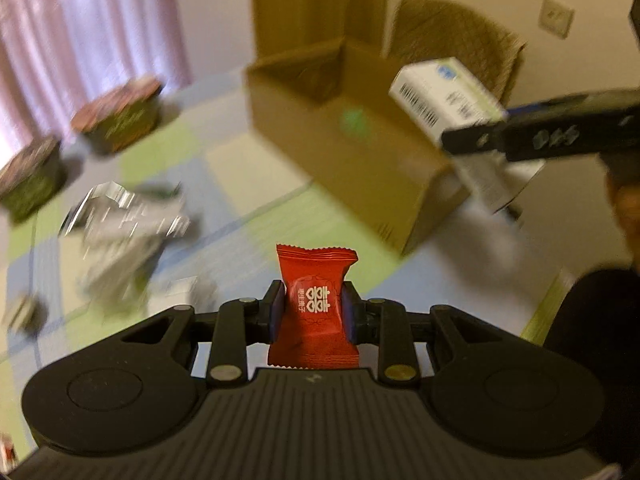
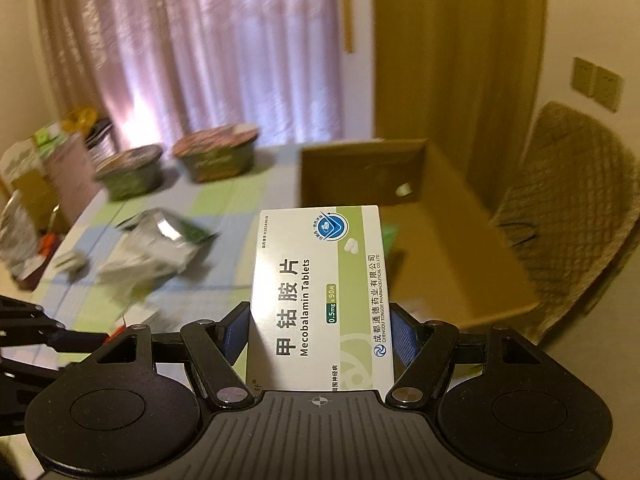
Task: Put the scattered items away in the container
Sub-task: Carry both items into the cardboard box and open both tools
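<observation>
My left hand-held gripper (image 1: 313,312) pinches a red candy packet (image 1: 314,308) above the checked surface (image 1: 256,184), short of the open cardboard box (image 1: 344,136). My right hand-held gripper (image 2: 320,330) clamps a Mecobalamin tablet box (image 2: 320,300), held over the cardboard box's near edge. A crumpled foil wrapper (image 1: 124,216) lies on the surface.
</observation>
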Action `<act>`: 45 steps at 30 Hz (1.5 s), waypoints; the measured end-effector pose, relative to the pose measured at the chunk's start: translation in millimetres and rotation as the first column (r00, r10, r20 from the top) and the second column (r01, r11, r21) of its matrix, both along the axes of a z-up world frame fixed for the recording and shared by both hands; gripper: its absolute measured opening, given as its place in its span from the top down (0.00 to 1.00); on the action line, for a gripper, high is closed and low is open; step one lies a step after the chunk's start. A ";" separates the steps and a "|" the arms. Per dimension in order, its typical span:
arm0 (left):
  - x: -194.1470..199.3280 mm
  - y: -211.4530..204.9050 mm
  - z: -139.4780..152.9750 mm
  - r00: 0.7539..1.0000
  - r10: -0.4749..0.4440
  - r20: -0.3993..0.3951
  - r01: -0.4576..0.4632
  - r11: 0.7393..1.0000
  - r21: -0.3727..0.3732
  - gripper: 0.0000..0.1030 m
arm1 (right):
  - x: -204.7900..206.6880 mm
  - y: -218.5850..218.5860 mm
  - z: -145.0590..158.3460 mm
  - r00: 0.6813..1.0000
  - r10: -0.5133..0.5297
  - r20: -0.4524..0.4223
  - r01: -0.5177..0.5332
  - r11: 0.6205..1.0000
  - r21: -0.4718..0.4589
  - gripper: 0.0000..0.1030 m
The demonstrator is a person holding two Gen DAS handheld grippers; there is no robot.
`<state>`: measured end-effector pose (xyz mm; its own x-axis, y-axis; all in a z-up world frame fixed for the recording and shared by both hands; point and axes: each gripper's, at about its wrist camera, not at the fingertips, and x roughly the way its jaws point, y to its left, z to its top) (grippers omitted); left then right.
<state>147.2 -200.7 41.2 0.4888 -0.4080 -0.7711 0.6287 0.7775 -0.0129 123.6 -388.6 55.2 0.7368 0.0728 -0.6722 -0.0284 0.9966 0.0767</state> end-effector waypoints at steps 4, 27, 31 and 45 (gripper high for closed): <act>20.4 -46.9 20.6 0.998 -0.048 0.032 0.050 0.997 -0.061 0.76 | 12.7 -36.5 2.6 0.999 -0.049 0.023 0.050 0.999 -0.015 0.29; 94.1 -118.3 -19.8 1.000 0.005 -0.001 -0.005 0.986 -0.165 0.53 | 60.2 -110.1 -35.2 0.994 -0.109 -0.015 0.109 0.994 0.019 0.29; 88.5 -97.5 -16.4 0.999 0.044 0.014 -0.041 0.986 -0.159 0.53 | 63.3 -108.8 -35.8 0.994 -0.107 -0.016 0.107 0.994 0.015 0.29; 58.6 -42.7 -21.5 0.990 0.138 -0.029 -0.141 0.975 -0.170 0.53 | 80.4 -88.9 -38.5 0.998 -0.060 -0.030 0.060 0.998 -0.018 0.29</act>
<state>205.7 -243.5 19.7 0.5375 -0.4630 -0.7048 0.5124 0.8431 -0.1631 204.0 -477.4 16.7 0.7188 0.0174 -0.6950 0.0337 0.9976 0.0598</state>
